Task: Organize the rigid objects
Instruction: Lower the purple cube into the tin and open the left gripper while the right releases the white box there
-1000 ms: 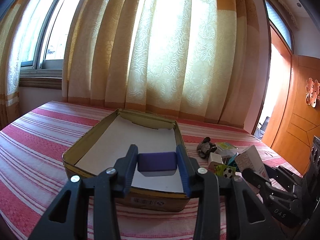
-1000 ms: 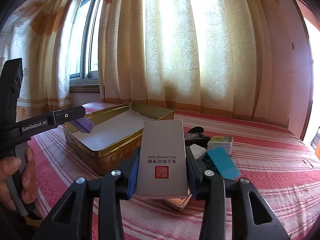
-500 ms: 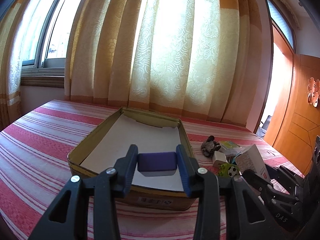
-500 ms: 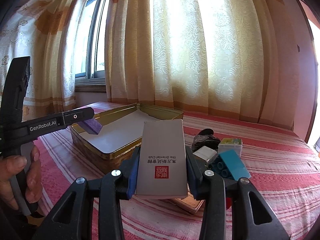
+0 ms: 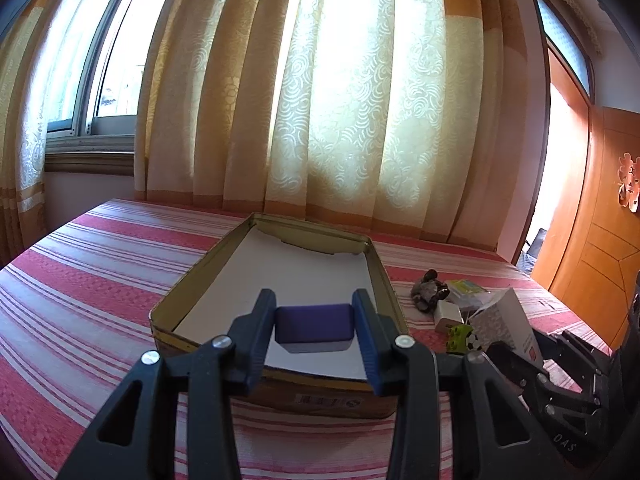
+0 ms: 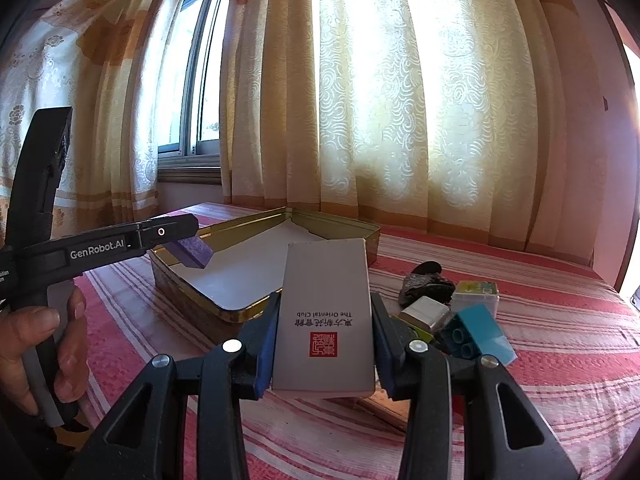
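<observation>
Left wrist view: left gripper [image 5: 314,330] clamps a purple block [image 5: 315,323] above the gold tin [image 5: 384,276], near its front rim, for dropping in; right gripper [image 6: 325,344] pinches a grey box [image 6: 325,316], waiting.

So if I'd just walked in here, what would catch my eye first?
Probably the two hand-held grippers: the left gripper clamps a purple block above the open gold tin, and the right gripper grips a grey box with a red seal. Behind them, sunlit curtains glow over the red striped cloth.
</observation>
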`<state>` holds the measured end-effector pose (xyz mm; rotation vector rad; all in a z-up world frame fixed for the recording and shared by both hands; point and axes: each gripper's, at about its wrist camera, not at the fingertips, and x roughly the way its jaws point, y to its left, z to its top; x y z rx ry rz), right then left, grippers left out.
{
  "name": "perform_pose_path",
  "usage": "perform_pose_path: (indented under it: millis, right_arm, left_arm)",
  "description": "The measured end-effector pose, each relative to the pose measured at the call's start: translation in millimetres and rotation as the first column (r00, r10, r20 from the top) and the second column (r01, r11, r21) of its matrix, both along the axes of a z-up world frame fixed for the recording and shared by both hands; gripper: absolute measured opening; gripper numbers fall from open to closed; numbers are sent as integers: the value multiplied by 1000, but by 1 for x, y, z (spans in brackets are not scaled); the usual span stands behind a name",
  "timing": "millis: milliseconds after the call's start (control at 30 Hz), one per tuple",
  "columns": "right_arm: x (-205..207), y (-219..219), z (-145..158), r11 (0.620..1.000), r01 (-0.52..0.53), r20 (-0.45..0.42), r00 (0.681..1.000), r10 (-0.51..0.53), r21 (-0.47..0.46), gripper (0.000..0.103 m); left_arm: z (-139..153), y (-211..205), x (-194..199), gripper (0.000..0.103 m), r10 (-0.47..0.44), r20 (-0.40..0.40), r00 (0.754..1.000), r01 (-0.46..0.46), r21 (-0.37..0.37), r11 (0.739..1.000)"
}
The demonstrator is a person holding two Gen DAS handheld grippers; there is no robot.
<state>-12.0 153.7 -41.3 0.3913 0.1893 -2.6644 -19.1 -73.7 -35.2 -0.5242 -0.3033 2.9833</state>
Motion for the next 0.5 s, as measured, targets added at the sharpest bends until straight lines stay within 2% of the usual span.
perform_pose_path:
  millis: [500]
  right_arm:
    - [2,-19,-1,999,-46,8,999,46,6,44]
  left_arm:
    - [-2,-13,-5,39,-3,32,999,3,9,1000]
